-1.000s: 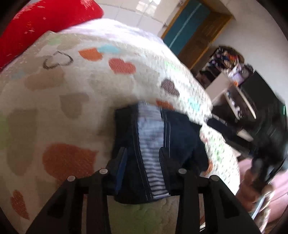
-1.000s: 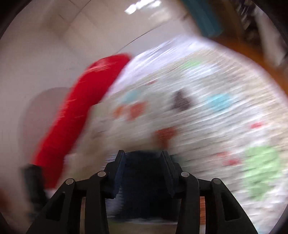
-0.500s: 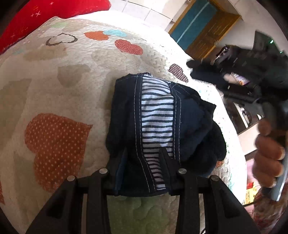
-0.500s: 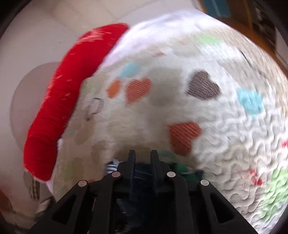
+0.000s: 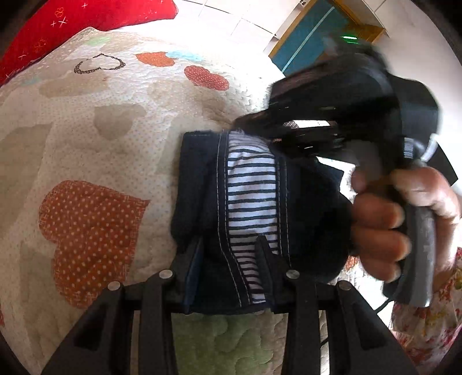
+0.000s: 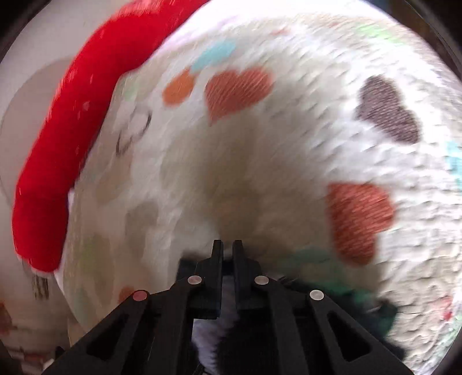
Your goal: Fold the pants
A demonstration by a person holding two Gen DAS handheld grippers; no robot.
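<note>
The pants [image 5: 251, 202] are dark navy with a white-and-navy striped panel, folded into a compact bundle on a heart-patterned quilt [image 5: 86, 161]. My left gripper [image 5: 229, 245] is open, its fingers straddling the near end of the bundle. My right gripper [image 6: 227, 249] has its jaws nearly together over the far end of the pants [image 6: 213, 331]; in the left wrist view the right gripper's body [image 5: 340, 115], held in a hand, hovers above the bundle's far right. Whether it pinches cloth is hidden.
A red pillow [image 5: 72, 23] lies at the far edge of the bed, also in the right wrist view [image 6: 72, 121]. A teal door [image 5: 309, 43] stands beyond. The bed's right edge drops off near the hand.
My right gripper has closed from wide open to nearly shut and moved in over the far end of the pants. My left gripper stays open around the near end.
</note>
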